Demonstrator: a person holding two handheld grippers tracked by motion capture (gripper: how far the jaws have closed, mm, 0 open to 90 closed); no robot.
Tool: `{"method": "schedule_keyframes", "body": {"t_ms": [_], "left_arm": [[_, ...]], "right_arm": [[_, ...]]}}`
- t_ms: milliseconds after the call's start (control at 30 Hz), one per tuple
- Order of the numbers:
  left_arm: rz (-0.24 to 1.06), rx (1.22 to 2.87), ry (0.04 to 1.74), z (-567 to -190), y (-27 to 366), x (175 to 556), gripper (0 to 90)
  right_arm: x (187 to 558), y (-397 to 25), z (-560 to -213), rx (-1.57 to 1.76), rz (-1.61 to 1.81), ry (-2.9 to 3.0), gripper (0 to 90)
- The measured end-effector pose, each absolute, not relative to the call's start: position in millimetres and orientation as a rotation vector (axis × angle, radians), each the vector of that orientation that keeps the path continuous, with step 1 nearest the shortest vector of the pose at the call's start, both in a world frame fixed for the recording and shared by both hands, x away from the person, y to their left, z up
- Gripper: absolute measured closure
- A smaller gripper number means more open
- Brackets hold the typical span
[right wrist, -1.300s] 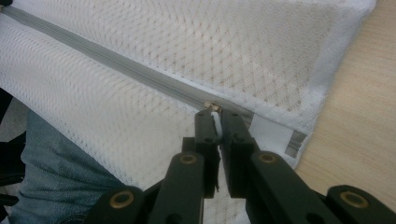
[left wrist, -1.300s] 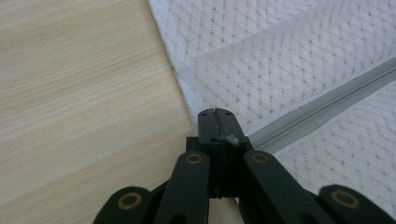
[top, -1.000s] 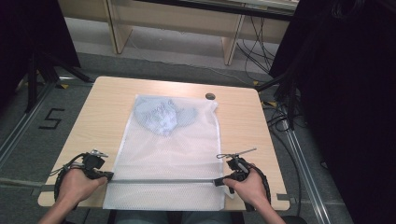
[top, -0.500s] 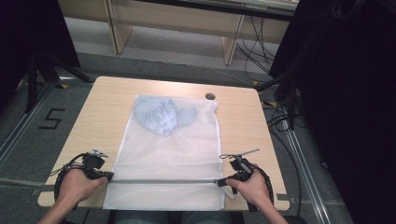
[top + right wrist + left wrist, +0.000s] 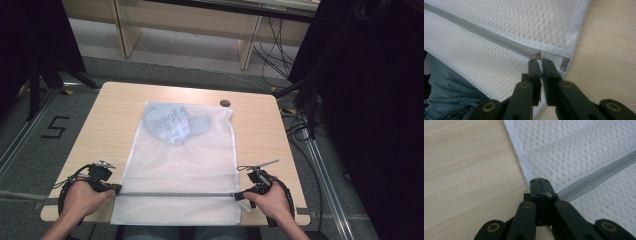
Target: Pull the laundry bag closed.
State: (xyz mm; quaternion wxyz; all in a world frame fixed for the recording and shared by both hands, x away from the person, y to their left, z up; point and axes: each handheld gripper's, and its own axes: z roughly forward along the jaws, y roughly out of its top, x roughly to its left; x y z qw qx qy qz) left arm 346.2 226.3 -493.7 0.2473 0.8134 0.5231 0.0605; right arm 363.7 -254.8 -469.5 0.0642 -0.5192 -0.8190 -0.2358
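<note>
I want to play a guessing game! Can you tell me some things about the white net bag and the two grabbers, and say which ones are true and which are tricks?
1. The mesh bag lies flat on the wooden table. True.
2. The bag is empty. False: a pale blue garment sits inside, at its far end.
3. The right gripper pinches the white zipper pull. True.
4. The left gripper is wide open. False: its jaws are shut on the bag's left edge.
5. The grey zipper runs across the bag's near end. True.
</note>
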Motion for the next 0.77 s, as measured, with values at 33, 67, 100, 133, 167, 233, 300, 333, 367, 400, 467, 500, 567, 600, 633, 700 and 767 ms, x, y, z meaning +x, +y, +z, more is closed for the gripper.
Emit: {"method": "schedule_keyframes", "body": {"t_ms": [33,67,100,133,167,233,300,333,367,400,467,500,567,600,633,700,767], "left_arm": [[0.165,2.217,1.425,-493.7,226.3,346.3,89.9],[0.166,2.207,1.431,-494.1,226.1,346.1,89.9],[0.172,2.191,1.439,-494.8,225.6,345.9,89.9],[0.165,2.208,1.428,-494.1,226.9,345.7,89.9],[0.164,2.205,1.427,-494.3,226.7,345.5,89.9],[0.184,2.174,1.445,-496.1,224.7,345.3,89.8],[0.159,2.189,1.423,-495.3,227.4,346.1,89.1],[0.149,2.168,1.418,-496.5,227.9,346.7,88.2],[0.153,2.161,1.432,-495.5,228.2,346.3,85.6],[0.159,2.161,1.426,-495.0,228.7,345.9,82.5],[0.194,2.132,1.432,-493.7,228.4,345.6,78.0],[0.194,2.13,1.422,-492.5,229.7,345.8,76.7],[0.221,2.114,1.42,-491.4,230.5,345.5,73.4],[0.228,2.111,1.416,-491.1,231.0,345.3,72.2],[0.231,2.105,1.417,-490.7,231.5,345.0,71.3],[0.257,2.049,1.436,-491.4,228.9,344.6,70.3],[0.273,2.029,1.424,-491.9,228.3,344.9,69.5]], "right_arm": [[363.6,-255.3,-470.3,-1.556,-0.715,-2.48,86.6],[363.4,-255.2,-470.7,-1.556,-0.717,-2.479,86.5],[363.3,-255.2,-471.1,-1.555,-0.714,-2.475,86.2],[363.2,-255.4,-471.3,-1.555,-0.733,-2.479,85.1],[363.8,-258.1,-471.7,-1.54,-0.725,-2.501,83.2],[362.7,-255.8,-468.8,-1.627,-0.79,-2.403,78.8],[363.5,-261.6,-467.1,-1.587,-0.85,-2.436,71.4],[361.2,-259.6,-463.3,-1.661,-0.86,-2.371,71.1],[362.2,-262.6,-463.1,-1.648,-0.887,-2.381,70.7],[364.1,-266.9,-463.6,-1.627,-0.921,-2.4,69.8],[365.1,-271.3,-462.3,-1.668,-0.931,-2.419,66.8],[366.3,-274.5,-462.8,-1.678,-0.934,-2.425,65.8],[367.9,-279.7,-463.8,-1.737,-0.926,-2.435,65.7],[368.4,-283.1,-464.2,-1.741,-0.929,-2.43,65.7],[369.2,-286.1,-465.7,-1.736,-0.944,-2.435,65.4],[369.3,-287.6,-464.7,-1.789,-0.934,-2.421,64.8],[368.1,-285.7,-464.4,-1.829,-0.949,-2.369,64.3]]}}
